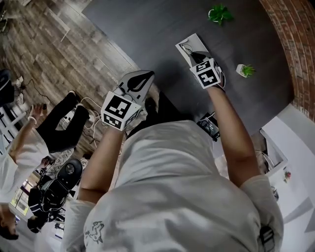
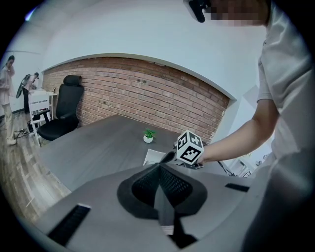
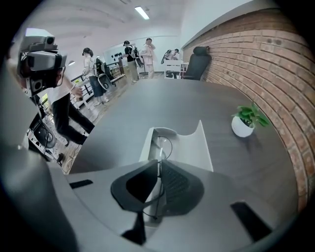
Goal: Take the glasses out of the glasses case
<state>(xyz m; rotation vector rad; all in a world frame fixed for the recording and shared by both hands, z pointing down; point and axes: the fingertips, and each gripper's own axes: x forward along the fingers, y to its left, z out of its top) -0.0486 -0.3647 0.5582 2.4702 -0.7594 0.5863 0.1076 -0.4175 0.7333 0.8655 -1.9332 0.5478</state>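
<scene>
Glasses lie in open case, right gripper pinching them.

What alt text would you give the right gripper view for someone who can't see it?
The right gripper pinches thin wire glasses with its two dark jaws, inside an open white glasses case on a grey table. A small potted plant stands to the right, beside a brick wall.

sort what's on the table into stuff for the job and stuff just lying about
For the job: glasses; case; right tool, shut on the glasses.

Lying about: near plant; far plant. The left tool is shut, empty and off to the side.
</scene>
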